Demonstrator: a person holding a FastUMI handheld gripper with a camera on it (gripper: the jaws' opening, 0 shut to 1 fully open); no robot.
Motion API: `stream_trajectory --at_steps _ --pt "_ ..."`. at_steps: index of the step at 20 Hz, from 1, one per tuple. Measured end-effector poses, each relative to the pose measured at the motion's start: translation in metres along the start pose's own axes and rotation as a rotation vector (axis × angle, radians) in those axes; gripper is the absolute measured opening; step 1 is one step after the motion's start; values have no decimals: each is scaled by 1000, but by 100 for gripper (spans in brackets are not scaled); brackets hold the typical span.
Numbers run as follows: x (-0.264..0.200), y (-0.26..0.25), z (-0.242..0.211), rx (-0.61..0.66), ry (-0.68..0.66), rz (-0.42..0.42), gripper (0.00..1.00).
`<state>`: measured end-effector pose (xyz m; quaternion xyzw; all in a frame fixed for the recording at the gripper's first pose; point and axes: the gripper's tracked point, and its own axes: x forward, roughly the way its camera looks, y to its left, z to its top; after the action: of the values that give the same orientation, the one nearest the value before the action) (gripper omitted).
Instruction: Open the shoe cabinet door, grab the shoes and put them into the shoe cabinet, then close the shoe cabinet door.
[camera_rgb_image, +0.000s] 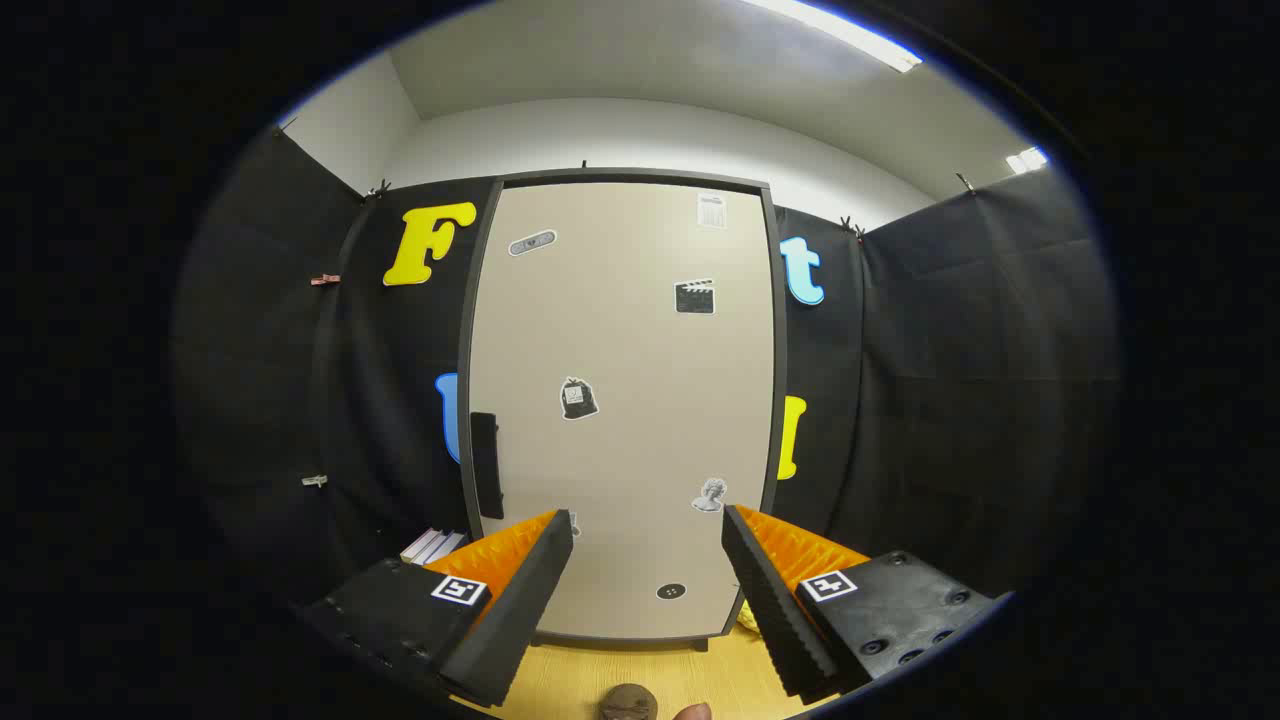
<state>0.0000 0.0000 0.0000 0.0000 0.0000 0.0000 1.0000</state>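
Note:
A tall beige shoe cabinet (620, 400) stands straight ahead with its door shut, flat in a dark frame. A black handle (486, 464) is on the door's left edge, and several stickers dot the door. My gripper (648, 535) is open, its two fingers spread wide with nothing between them. They point at the lower part of the door, some way short of it. A small brown rounded object (628, 702) lies on the wooden floor just below the fingers; what it is cannot be told.
Black cloth walls stand on both sides of the cabinet. A few books or boxes (432, 546) lie on the floor left of the cabinet, behind the left finger. A bit of something yellow (745, 620) shows at the cabinet's right foot.

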Motion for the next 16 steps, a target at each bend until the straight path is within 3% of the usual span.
stream_trajectory --at_steps 16 --pt "5 2 4 -1 -8 -26 98"
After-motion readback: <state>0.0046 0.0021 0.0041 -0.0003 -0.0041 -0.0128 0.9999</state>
